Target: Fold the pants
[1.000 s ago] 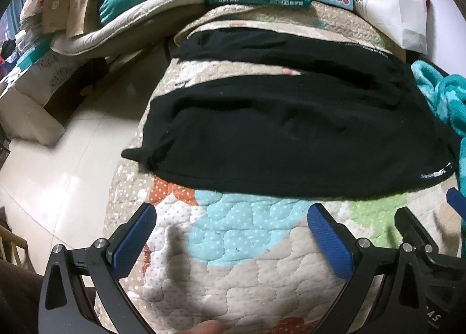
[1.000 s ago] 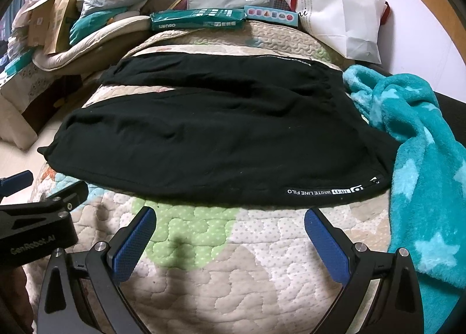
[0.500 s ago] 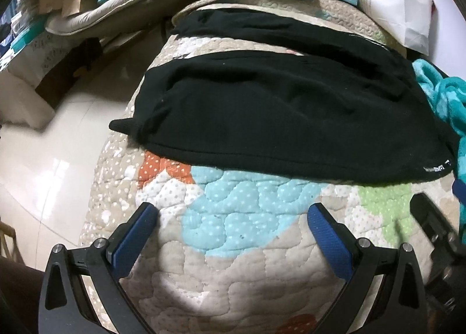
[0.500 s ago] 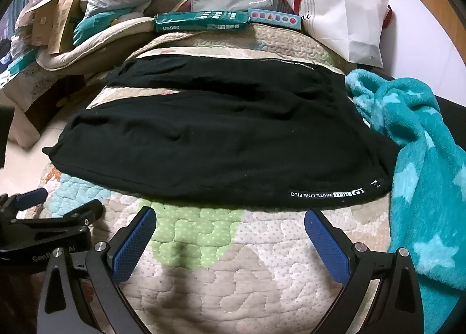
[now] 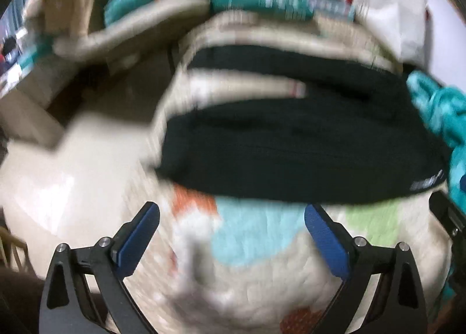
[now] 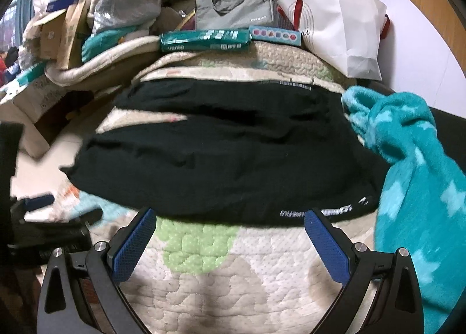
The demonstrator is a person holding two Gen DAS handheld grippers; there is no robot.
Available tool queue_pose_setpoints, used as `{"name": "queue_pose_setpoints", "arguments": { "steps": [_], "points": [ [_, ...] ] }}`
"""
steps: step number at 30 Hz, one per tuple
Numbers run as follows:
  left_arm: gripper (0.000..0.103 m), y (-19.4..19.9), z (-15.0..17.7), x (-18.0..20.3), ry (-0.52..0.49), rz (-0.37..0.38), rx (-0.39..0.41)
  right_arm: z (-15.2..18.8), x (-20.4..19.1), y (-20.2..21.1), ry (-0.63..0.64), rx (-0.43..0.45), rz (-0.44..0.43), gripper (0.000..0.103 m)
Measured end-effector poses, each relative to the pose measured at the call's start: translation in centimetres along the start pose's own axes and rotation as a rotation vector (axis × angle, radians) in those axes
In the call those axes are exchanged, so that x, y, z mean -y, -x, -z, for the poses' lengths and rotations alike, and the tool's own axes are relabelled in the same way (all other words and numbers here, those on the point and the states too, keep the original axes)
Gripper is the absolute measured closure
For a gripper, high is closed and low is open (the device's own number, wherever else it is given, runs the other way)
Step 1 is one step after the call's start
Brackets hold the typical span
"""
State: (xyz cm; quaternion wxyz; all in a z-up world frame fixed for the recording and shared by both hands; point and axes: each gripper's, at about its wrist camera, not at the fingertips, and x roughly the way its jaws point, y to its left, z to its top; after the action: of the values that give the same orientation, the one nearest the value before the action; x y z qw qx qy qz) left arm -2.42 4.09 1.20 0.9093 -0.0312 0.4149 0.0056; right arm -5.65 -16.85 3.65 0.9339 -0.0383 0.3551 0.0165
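Pants (image 6: 221,156) lie flat and unfolded on the quilt (image 6: 247,275), so you're only approaching: both grippers, left (image 5: 231,235) and right (image 6: 230,239), are released and must pinch the near edge.

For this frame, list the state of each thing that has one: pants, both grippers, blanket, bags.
black pants: spread flat on the quilt, legs apart, not folded
left gripper: open, empty, short of the pants' near edge
right gripper: open, empty, at the near edge
teal blanket: bunched, beside the waistband end
grey bag: closed, upright
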Motion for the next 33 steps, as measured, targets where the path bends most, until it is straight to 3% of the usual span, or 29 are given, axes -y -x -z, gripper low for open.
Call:
{"name": "queue_pose_setpoints", "arguments": {
  "steps": [1, 5, 9, 13, 16, 23, 27, 33],
  "points": [
    [0.003, 0.4, -2.5, 0.1, -0.011, 0.010, 0.046, -0.6, 0.5, 0.3, -0.017, -0.003, -0.023, 0.000],
    [0.002, 3.4, -6.3, 0.1, -0.083, 0.030, 0.209, -5.0, 3.7, 1.2, -0.097, -0.034, -0.149, 0.000],
    [0.000, 3.1, -10.5, 0.4, -0.168, -0.013, 0.283, -10.0, 8.2, -0.3, -0.106, -0.035, -0.114, 0.000],
    [0.000, -1.3, -15.6, 0.8, -0.232, 0.008, 0.168, -14.4, 12.8, -4.8, -0.099, -0.084, -0.060, 0.000],
    [0.000, -6.4, -19.4, 0.1, -0.231, 0.041, 0.098, -17.0, 15.5, -9.3, -0.102, -0.140, -0.073, 0.000],
    [0.000, -18.0, -25.0, -2.0, -0.104, 0.124, -0.061, -21.7, 16.6, -18.9, 0.004, -0.213, -0.099, 0.001],
    [0.000, -22.4, -26.8, -2.0, -0.130, 0.093, -0.064, -22.9, 15.5, -23.6, 0.127, -0.260, -0.130, 0.001],
    [0.000, -27.0, -28.1, -1.1, -0.274, 0.059, -0.075, -24.3, 14.9, -28.4, 0.214, -0.291, -0.198, 0.004]
  ]
}}
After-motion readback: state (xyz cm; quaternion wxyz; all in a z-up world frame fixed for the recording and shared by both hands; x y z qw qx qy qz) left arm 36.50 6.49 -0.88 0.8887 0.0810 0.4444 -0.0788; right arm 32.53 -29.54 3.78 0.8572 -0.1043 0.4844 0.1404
